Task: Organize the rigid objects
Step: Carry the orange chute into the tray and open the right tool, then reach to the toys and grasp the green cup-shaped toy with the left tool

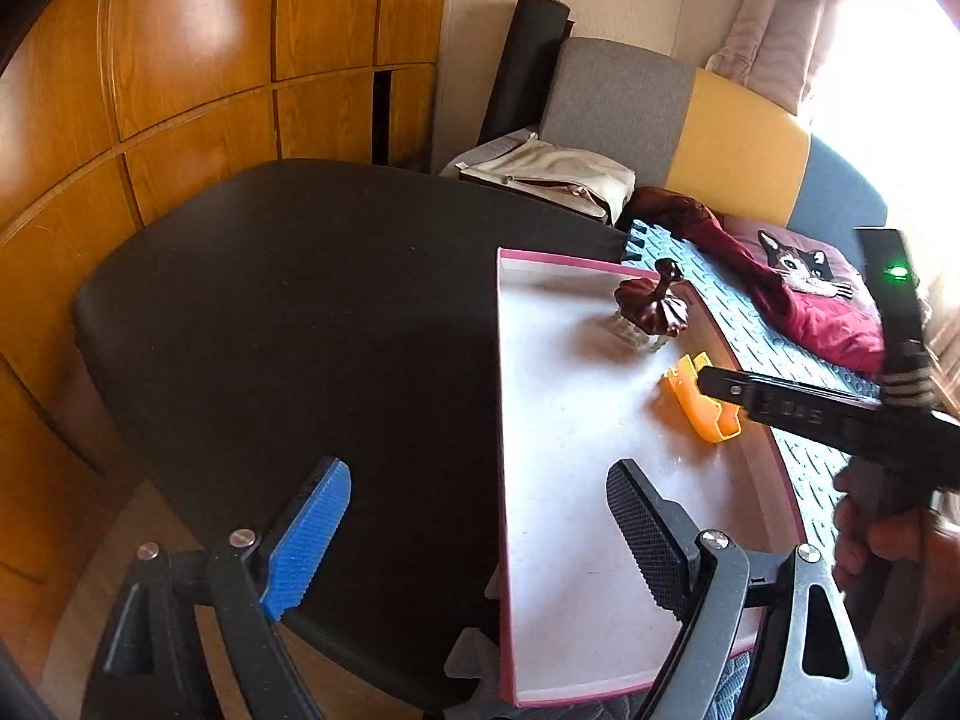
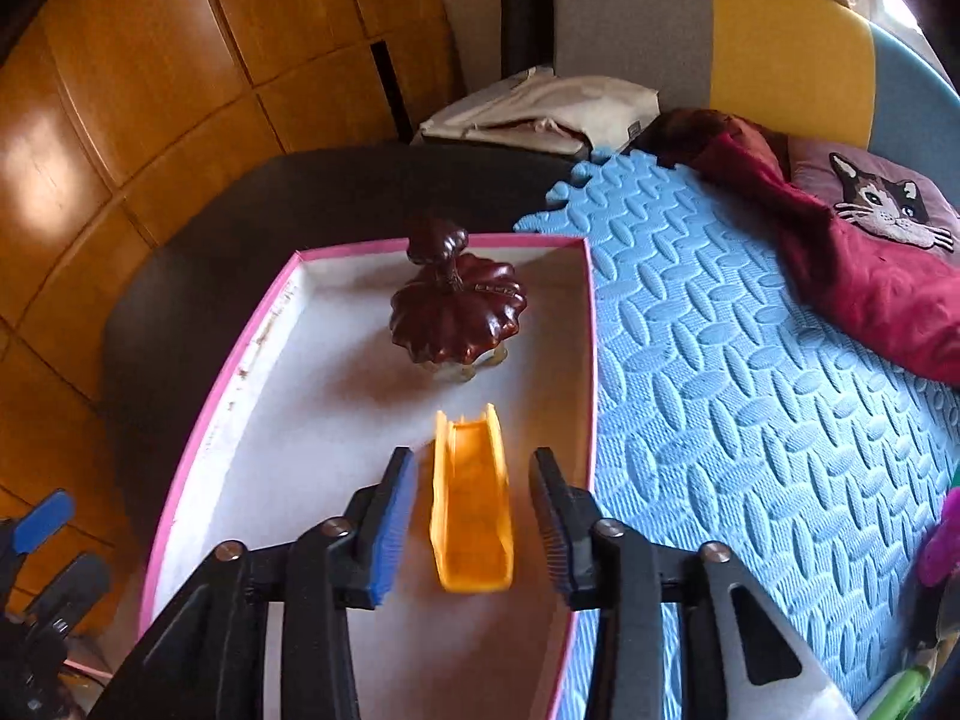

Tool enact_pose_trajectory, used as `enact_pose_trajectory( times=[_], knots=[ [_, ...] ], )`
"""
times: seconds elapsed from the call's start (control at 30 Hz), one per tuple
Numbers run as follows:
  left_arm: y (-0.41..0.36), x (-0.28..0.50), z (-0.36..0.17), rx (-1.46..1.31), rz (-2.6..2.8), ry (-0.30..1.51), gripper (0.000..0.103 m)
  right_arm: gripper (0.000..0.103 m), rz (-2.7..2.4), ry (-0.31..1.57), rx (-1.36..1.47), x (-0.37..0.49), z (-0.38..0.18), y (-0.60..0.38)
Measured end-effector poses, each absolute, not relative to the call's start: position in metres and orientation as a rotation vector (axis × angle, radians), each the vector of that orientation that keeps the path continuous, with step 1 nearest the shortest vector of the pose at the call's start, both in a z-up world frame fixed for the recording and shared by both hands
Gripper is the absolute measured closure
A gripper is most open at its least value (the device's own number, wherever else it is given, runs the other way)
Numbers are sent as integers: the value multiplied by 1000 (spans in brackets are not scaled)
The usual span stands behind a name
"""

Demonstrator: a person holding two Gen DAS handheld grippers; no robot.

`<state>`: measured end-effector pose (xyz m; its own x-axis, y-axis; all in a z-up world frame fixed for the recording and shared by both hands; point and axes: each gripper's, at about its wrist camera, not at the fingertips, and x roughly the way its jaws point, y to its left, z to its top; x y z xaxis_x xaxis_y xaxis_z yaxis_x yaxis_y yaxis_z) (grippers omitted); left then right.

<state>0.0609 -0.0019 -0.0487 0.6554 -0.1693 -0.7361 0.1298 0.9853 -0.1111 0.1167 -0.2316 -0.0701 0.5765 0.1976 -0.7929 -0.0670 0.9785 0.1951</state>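
Observation:
A pink-rimmed white box (image 2: 264, 324) lies between a black seat and a blue foam mat. In it stand a dark brown pumpkin-shaped figurine (image 2: 459, 312) and an orange plastic trough piece (image 2: 472, 501). My right gripper (image 2: 472, 510) is open, its fingers either side of the orange piece without touching it. In the left wrist view the box (image 1: 501, 396), the figurine (image 1: 651, 306) and the orange piece (image 1: 699, 405) show, with the right gripper (image 1: 714, 384) over the orange piece. My left gripper (image 1: 480, 540) is open and empty above the box's left edge.
A black seat (image 1: 288, 312) lies left of the box. A blue foam mat (image 2: 750, 390) lies right of it, with a red cloth (image 2: 864, 276) and a cat cushion (image 2: 882, 198). A beige bag (image 2: 558, 108) sits behind. Wooden cabinet doors (image 1: 180, 60) stand at the left.

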Motion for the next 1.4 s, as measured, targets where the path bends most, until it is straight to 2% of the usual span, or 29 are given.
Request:
enact_pose_trajectory(
  times=[0.33,0.8,1.13,1.4],
  knots=[
    [-21,49,-42,-3,-215,825,15,54,108,852,120,59,-44,-240],
    [-52,34,-32,75,-292,791,15,53,-132,639,54,-22,-11,-284],
    [-81,21,-28,137,-379,773,15,51,-297,624,224,-77,-6,-370],
    [-111,16,-26,170,-456,769,15,51,-425,686,284,-122,-15,-432]
  ],
)
